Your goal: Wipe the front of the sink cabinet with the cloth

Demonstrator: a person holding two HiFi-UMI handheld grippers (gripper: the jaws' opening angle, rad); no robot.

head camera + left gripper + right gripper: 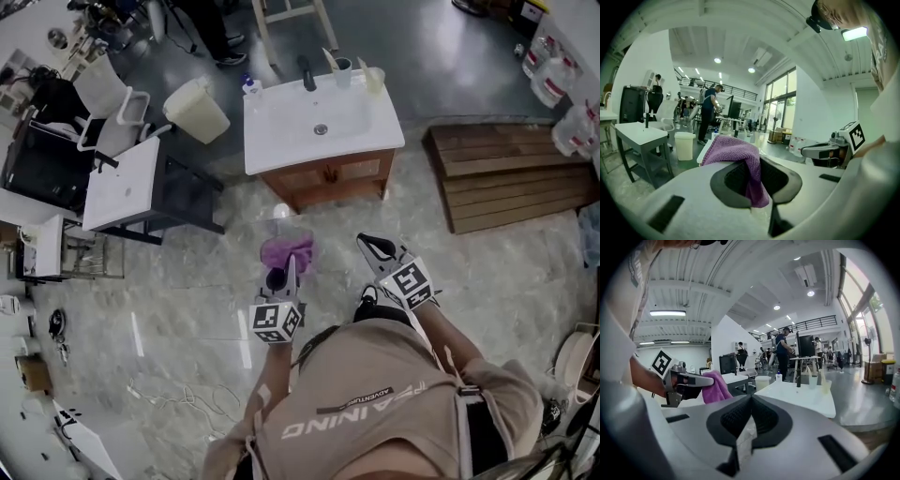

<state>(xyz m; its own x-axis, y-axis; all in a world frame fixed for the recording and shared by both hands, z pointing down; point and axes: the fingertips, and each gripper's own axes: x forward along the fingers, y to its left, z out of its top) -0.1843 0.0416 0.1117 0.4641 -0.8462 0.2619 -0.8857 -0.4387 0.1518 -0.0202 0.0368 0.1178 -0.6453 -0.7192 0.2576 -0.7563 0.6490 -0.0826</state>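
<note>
The sink cabinet has a white basin top and a wooden front; it stands a short way ahead of me across the marble floor. A purple cloth hangs bunched from my left gripper, which is shut on it, well short of the cabinet. In the left gripper view the cloth drapes over and between the jaws of that gripper. My right gripper is held beside the left one, shut and holding nothing. In the right gripper view its jaws meet, and the basin top lies beyond.
A faucet, cups and a bottle stand at the back of the basin. A beige bin and a white table are to the left. A wooden pallet lies to the right. A person stands behind the sink.
</note>
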